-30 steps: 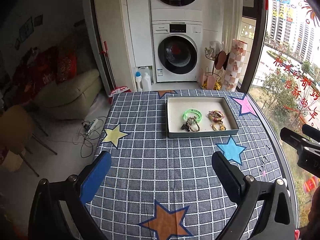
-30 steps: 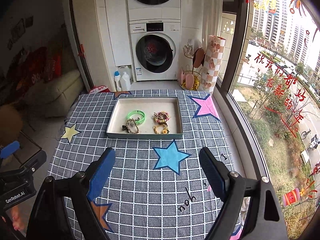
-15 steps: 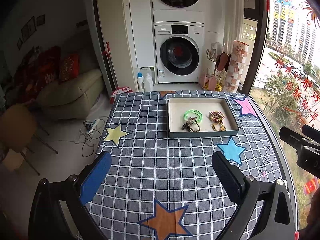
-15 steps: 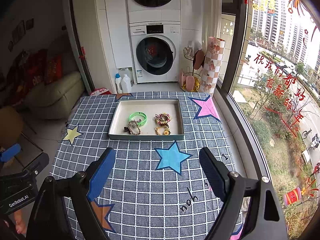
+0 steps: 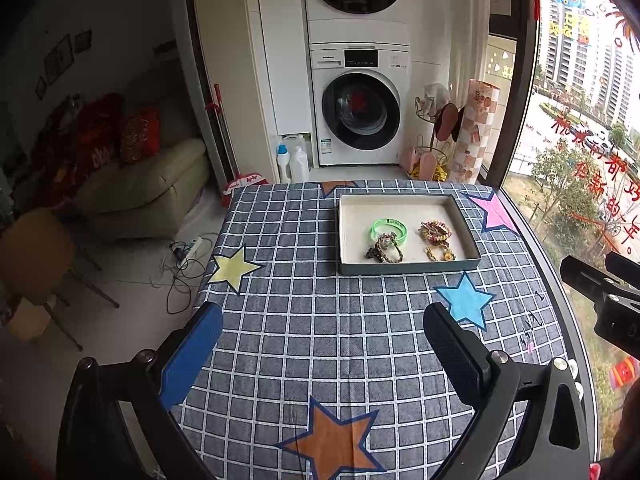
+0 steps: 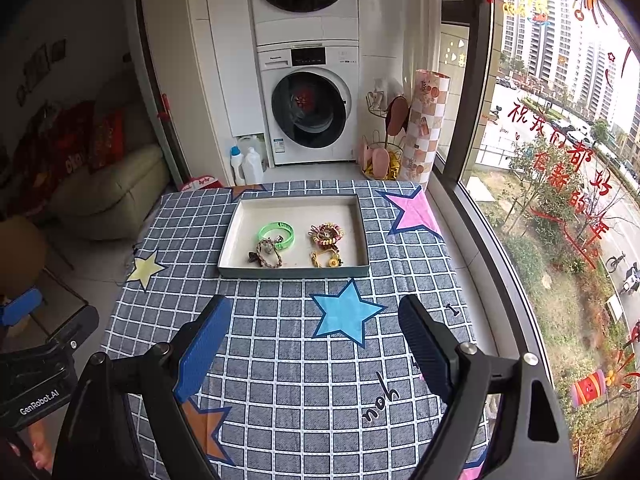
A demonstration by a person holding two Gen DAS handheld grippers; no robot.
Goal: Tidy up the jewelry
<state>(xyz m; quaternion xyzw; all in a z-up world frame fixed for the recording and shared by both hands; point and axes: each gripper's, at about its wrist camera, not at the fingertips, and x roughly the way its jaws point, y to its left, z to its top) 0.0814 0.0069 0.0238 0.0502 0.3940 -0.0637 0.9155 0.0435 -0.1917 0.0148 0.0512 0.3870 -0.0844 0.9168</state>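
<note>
- 4 bracelets, among them a translucent green plastic bangle (image 5: 388, 229), are held in the shallow white rectangular tray (image 5: 408, 267).
- Left gripper (image 5: 320, 344) and right gripper (image 6: 316, 336) are spread apart, empty, short of the tray.

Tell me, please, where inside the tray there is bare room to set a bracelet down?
The tray floor is bare along its far wall and its left side. The near half is crowded: green bangle, brown bracelet, pink bracelet and yellow piece.
</note>
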